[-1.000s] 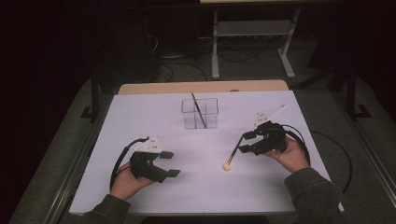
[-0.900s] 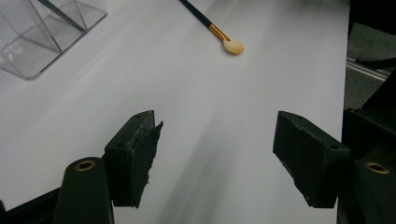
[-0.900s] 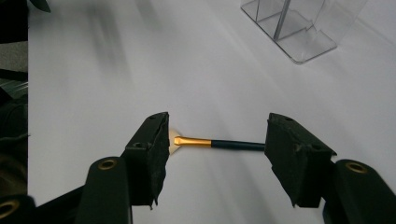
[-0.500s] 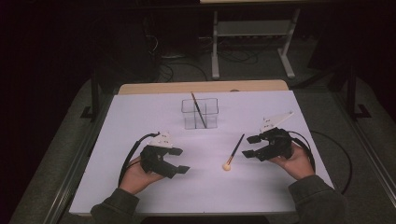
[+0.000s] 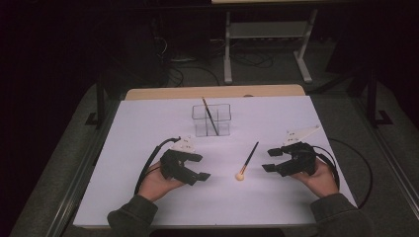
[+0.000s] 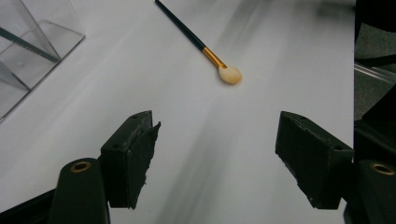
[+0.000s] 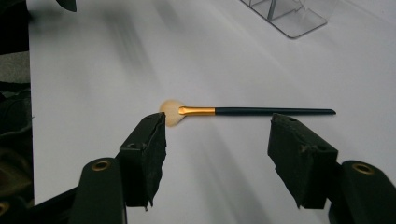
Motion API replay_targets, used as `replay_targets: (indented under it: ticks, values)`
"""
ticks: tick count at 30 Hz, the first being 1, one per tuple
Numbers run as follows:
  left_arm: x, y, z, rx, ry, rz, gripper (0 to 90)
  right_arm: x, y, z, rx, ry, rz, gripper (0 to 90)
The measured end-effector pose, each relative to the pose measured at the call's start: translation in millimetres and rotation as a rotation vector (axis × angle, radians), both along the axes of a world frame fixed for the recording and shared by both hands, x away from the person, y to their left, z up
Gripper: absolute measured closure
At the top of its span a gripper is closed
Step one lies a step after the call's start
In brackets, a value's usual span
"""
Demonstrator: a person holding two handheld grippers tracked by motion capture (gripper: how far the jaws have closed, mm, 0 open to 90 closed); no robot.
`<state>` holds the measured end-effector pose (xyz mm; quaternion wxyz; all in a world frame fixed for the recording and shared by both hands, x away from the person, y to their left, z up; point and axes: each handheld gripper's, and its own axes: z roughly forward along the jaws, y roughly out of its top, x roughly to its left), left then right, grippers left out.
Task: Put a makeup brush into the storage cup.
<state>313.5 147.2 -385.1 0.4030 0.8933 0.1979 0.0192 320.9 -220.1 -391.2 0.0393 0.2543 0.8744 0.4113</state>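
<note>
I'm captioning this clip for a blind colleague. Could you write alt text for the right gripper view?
A makeup brush with a dark handle, gold ferrule and cream tip lies flat on the white table, just beyond the open right gripper. A clear plastic organiser stands at the top edge.

My high view sits above the near edge of the bench (image 5: 148, 207) and looks forward and down, far enough back to take in its whole white top. My left gripper view rides low on the left hand-held gripper (image 6: 215, 158), looking out close over the surface between its two black jaws. My right gripper view does likewise from the right hand-held gripper (image 7: 217, 154), and all three views share the makeup brush (image 5: 247, 162) and the clear plastic organiser (image 5: 211, 120).
</note>
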Motion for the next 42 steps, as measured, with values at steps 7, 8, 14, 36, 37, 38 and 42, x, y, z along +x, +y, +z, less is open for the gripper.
replay_targets:
  ticks: [7, 8, 14, 36, 37, 38, 42]
  values:
    - [3.6, -8.5, -1.6, 0.002, 0.005, 0.007, 27.0, -3.9, -5.4, -7.1, 0.002, 0.005, -0.006, 34.7]
    - [4.4, -9.8, -1.4, 0.008, -0.002, 0.003, 27.0, -4.9, -5.4, -7.7, 0.005, 0.008, -0.012, 34.7]
    - [7.6, -19.7, -0.7, 0.014, -0.004, -0.002, 27.3, -7.8, -7.4, -9.9, 0.007, 0.006, -0.015, 34.4]
    - [26.9, -57.1, 4.6, 0.054, -0.004, -0.03, 28.6, -12.6, -15.6, -18.2, 0.009, 0.007, -0.039, 31.9]
    - [27.7, -59.0, 4.4, 0.055, 0.0, -0.028, 28.7, -12.6, -16.0, -19.1, 0.007, 0.007, -0.037, 31.6]
    - [29.0, -60.6, 4.3, 0.056, -0.001, -0.028, 28.9, -13.0, -16.3, -19.5, 0.007, 0.01, -0.042, 31.0]
    - [33.5, -68.4, 3.4, 0.065, 0.005, -0.025, 29.5, -13.9, -18.0, -20.7, 0.01, 0.012, -0.045, 30.9]
